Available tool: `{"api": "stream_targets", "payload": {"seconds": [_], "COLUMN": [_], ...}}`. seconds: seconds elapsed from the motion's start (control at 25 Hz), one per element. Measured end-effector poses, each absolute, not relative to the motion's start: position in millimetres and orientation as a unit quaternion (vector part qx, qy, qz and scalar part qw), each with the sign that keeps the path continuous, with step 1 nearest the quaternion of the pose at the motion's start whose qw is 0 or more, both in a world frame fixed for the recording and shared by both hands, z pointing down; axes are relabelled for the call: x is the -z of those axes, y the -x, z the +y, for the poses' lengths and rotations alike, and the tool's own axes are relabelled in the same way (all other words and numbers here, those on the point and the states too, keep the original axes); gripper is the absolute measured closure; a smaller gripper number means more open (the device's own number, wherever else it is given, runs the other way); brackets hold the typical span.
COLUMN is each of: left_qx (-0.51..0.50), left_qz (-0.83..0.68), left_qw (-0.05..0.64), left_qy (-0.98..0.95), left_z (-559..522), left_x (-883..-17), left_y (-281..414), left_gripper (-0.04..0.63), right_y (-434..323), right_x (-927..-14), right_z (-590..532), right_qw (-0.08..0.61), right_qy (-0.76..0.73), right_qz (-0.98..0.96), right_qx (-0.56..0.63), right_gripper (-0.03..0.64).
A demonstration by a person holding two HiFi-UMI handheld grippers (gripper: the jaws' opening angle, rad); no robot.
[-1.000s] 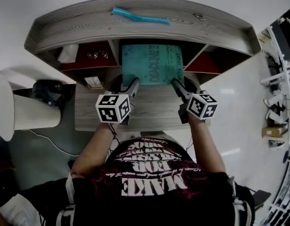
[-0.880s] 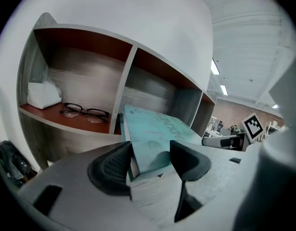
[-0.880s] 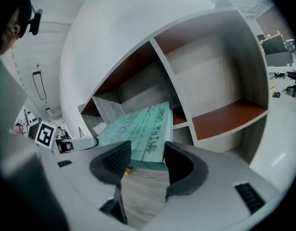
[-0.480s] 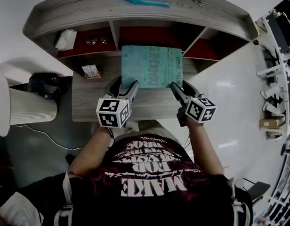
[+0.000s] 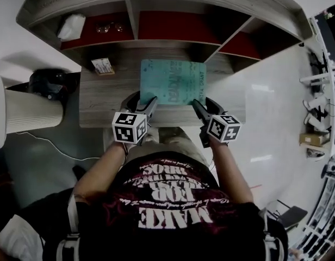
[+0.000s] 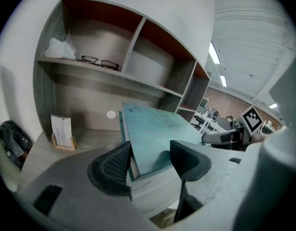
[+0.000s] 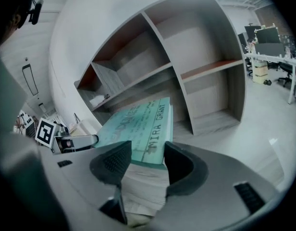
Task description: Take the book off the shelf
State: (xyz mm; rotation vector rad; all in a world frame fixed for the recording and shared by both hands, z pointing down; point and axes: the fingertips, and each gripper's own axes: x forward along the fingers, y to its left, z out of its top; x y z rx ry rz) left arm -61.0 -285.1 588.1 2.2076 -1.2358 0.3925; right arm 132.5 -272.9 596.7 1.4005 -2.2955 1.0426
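A teal book [image 5: 173,81] is out of the shelf [image 5: 132,20] and flat over the wooden desk top [image 5: 105,99]; I cannot tell whether it rests on the wood. My left gripper [image 5: 148,103] is shut on its near left corner, and my right gripper [image 5: 197,105] is shut on its near right corner. In the left gripper view the book [image 6: 155,136] runs back between the left gripper [image 6: 148,163] jaws. The right gripper view shows the book's printed cover [image 7: 138,124] pinched in the right gripper [image 7: 147,160]. The middle cubby [image 5: 175,26] behind the book is empty.
The left cubby holds a pair of glasses [image 5: 105,29] and a white crumpled cloth [image 5: 70,25]. A small card stand [image 5: 104,66] sits on the desk at the back left. A black object [image 5: 48,84] and a white cylinder [image 5: 29,116] lie left of the desk.
Both grippers have drawn back toward the person with the book between them. It has slid out of the middle cubby and now lies over the desk top.
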Motion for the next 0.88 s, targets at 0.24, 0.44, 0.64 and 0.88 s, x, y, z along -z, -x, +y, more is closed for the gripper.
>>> {"api": "stream_targets", "payload": {"seconds": [0.24,0.44,0.64,0.88], "left_qx": [-0.170,-0.197,-0.219,-0.253], "left_qz": [-0.460,-0.455,-0.448,-0.452], "left_qw": [0.308,0.328,0.347,0.355], "left_qy": [-0.816,-0.804,-0.794,-0.778], "left_z": [-275,-267,-267,-260], "left_x": [-646,-696,-749,-793], "left_y": [63,66,66,72], "left_gripper": [0.337,0.337,0.336,0.336], "right_y": [-129,-126,-125,-118], "right_x": [-654,-705,-753,-796], "right_z": [-263,-255,-256,-248], "right_qw": [0.164,0.194,0.228,0.266], "right_qy": [-0.474,-0.460,-0.453,-0.436], "right_qz": [-0.775,-0.759,-0.747,-0.735], "right_qx": [-0.384,-0.419,-0.431,-0.446], "right_gripper": [0.396,0.396,0.396,0.397]}}
